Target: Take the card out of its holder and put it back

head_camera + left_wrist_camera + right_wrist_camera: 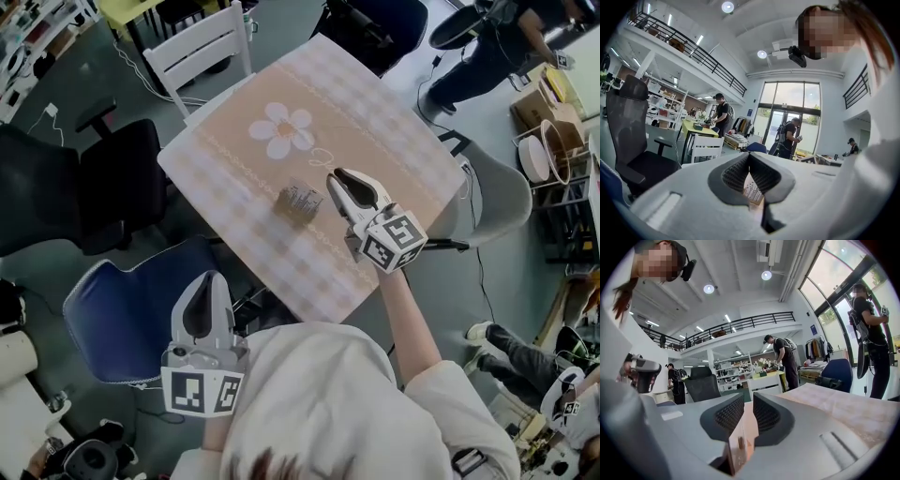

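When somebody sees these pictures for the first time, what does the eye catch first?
First the checked peach tablecloth with its big white flower, filling the middle of the head view, and the small card holder standing near its centre. The right gripper hangs just beside the holder, jaws slightly apart. The left gripper, shut, is off the cloth at the lower left, by a blue chair.

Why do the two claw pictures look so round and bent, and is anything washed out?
Left gripper view: fisheye lens, black corners, the railing bows, the windows are washed pale. Right gripper view: same bulge, a ceiling lamp flares, the claw looms huge. Head view: lines nearly straight, dim even light, the table fairly sharp.
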A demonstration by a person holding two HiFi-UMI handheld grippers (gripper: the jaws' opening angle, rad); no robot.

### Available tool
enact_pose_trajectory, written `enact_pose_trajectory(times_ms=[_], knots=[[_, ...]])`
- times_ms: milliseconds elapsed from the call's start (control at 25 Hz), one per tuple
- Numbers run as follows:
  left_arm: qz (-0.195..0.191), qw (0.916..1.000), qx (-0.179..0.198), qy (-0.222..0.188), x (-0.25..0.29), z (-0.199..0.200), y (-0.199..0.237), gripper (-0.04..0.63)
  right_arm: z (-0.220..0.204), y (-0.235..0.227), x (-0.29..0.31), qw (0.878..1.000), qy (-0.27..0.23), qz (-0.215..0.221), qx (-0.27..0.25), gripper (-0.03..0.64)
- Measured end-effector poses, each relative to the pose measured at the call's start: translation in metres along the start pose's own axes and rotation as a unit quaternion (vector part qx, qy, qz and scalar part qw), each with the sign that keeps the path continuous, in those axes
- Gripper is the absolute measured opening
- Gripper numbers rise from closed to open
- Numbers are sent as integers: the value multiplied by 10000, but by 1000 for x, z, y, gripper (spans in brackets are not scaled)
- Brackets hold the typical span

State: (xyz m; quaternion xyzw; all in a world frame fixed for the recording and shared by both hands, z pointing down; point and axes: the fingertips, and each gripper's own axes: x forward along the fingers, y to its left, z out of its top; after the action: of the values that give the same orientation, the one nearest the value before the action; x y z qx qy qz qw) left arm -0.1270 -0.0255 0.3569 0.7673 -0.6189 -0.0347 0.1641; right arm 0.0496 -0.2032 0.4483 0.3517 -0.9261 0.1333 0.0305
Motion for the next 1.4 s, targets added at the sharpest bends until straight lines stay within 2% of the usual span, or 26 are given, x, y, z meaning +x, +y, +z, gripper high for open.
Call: enact_pose_trajectory(times_ms=[280,560,1040,1240,1400], knots=[[-265,9996,47,-60,0,2,-7,0,57,31,-39,9976,-664,-167,-116,2],[-642,9978,111,-118,4,5,-21,0,88,52,-102,9916,-1036,-772,90,-2],[-977,9949,249,-83,4,4,-33,0,58,66,-206,9791,-834,-1819,377,-2],[-1086,9936,300,-70,2,4,-41,0,47,83,-217,9773,-700,-1969,335,-2],[-1101,9934,307,-68,-2,3,-43,0,38,98,-212,9805,-505,-1874,299,-2]])
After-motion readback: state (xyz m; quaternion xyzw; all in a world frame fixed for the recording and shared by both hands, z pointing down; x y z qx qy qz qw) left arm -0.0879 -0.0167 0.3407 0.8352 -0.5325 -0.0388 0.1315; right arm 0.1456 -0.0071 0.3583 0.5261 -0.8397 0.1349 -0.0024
